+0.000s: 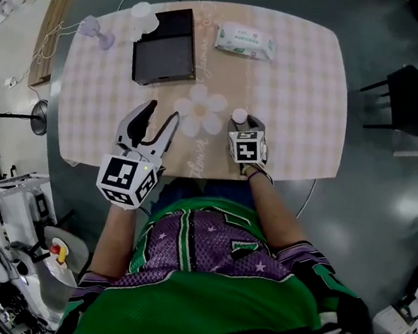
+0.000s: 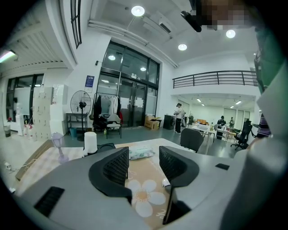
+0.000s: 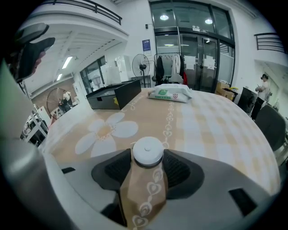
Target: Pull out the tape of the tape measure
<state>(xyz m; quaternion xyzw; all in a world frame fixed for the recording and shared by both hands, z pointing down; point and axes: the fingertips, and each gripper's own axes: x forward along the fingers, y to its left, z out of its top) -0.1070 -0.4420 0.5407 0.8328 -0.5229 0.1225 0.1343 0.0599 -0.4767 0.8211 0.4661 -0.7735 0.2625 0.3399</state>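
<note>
Tape measure (image 3: 147, 152), small, round and white, lies on the table (image 1: 308, 99) beside a flower print (image 1: 201, 111). The right gripper (image 3: 148, 161) has its jaws spread either side of it. The left gripper (image 2: 144, 162) hovers nearby, jaws apart and empty. A box (image 1: 165, 46), wipes (image 1: 244, 40) and a fan (image 1: 97, 31) sit well behind.

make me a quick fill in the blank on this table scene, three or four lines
The round white tape measure sits between the ___ tongs.
The left tongs stand open with ___ between them.
In the head view, the box left of the wipes pack is ___.
The tablecloth shows a big white ___ beside the tape measure.
Missing words: right; nothing; black; flower
</note>
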